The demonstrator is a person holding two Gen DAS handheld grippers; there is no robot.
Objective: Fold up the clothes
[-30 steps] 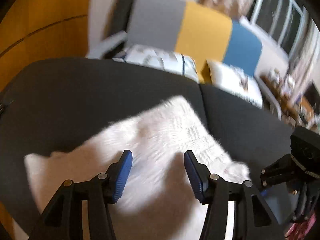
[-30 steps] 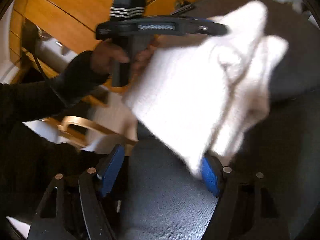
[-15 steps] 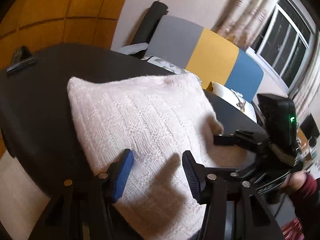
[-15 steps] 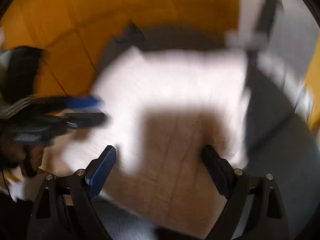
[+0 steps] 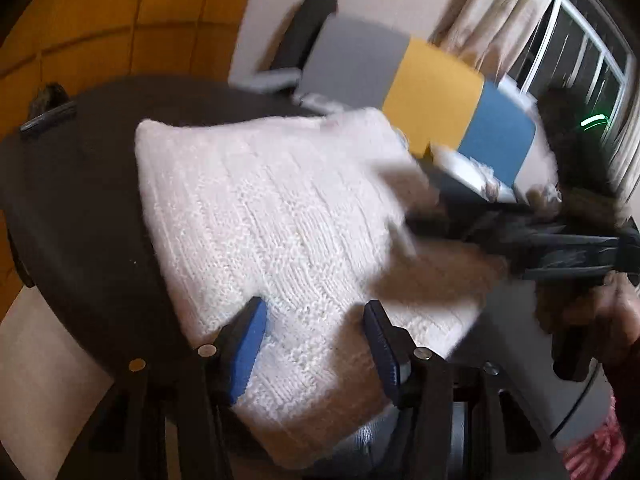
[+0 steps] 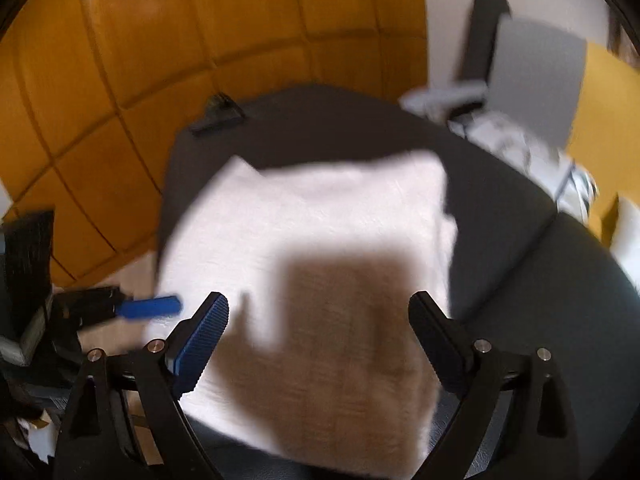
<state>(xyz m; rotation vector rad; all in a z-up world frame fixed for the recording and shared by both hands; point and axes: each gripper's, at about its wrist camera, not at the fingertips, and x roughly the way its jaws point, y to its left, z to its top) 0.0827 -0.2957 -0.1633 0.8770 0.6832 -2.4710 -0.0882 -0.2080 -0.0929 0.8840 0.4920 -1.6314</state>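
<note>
A white knit sweater (image 5: pixel 272 216) (image 6: pixel 320 216) lies folded into a flat rectangle on a dark padded surface (image 5: pixel 80 184) (image 6: pixel 320 128). My left gripper (image 5: pixel 312 312) hovers open over the sweater's near edge, with nothing between its blue pads. The right gripper (image 6: pixel 318 312) is also open, above the near half of the sweater, and casts a shadow on it. In the left wrist view it shows as a blurred black frame at the right, held by a hand (image 5: pixel 616 312). One blue pad (image 6: pixel 152 306) of the left gripper shows at the left of the right wrist view.
A small black object (image 5: pixel 48 108) (image 6: pixel 218 114) rests on the far edge of the dark surface. Behind stand a seat back with grey, yellow and blue panels (image 5: pixel 432 88), an orange wood-panel wall (image 6: pixel 160 40) and a curtained window (image 5: pixel 580 40).
A second ago the sweater hung lifted over the right gripper's finger; now it lies flat. Both views have swung round and the grippers sit back over its near edge.
</note>
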